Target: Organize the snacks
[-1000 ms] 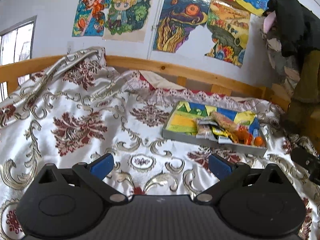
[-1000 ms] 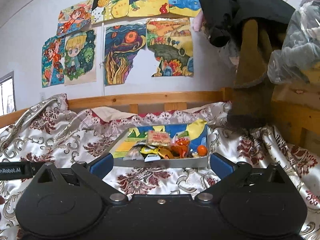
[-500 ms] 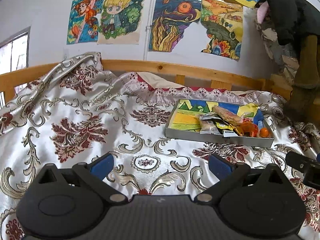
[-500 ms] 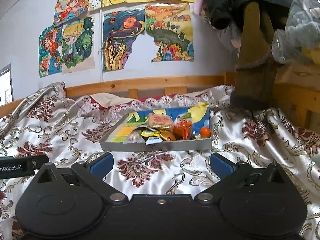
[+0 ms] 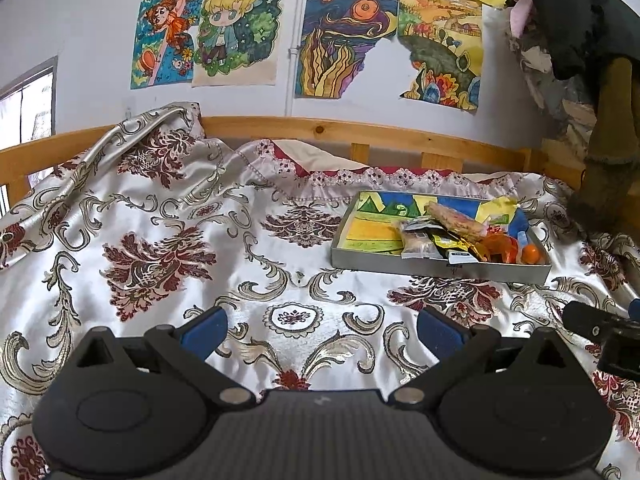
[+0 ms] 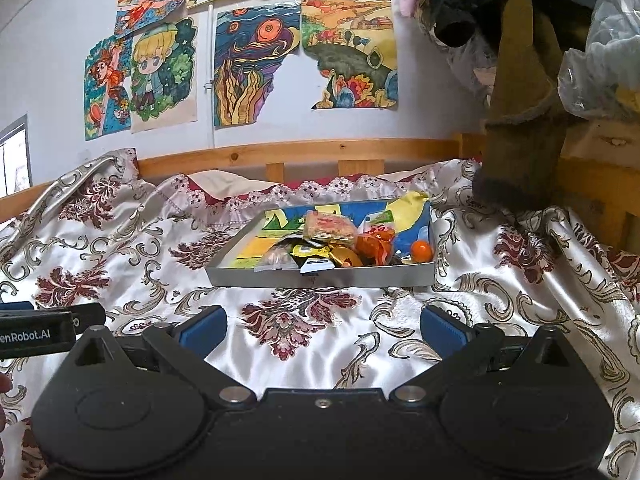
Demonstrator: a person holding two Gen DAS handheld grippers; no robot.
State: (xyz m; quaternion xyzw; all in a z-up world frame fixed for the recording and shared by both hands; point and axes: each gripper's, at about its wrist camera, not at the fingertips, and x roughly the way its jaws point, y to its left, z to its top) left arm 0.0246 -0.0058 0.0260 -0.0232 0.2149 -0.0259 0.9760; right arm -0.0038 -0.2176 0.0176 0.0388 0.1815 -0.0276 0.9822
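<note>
You've dropped both views slightly toward the bed; left gripper (image 5: pixel 320 326) and right gripper (image 6: pixel 323 326) gape wide, empty, ready to pick; snacks (image 6: pixel 320 246) heaped in tray (image 6: pixel 320 275) at 12 o'clock.

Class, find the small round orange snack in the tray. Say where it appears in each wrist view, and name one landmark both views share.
Left wrist view: the round orange snack sits right of centre, in the near right corner of the tray.
Right wrist view: the snack sits just right of centre, at the tray's right end.
Shared landmark: the swirly blue-and-yellow wall drawing.
</note>
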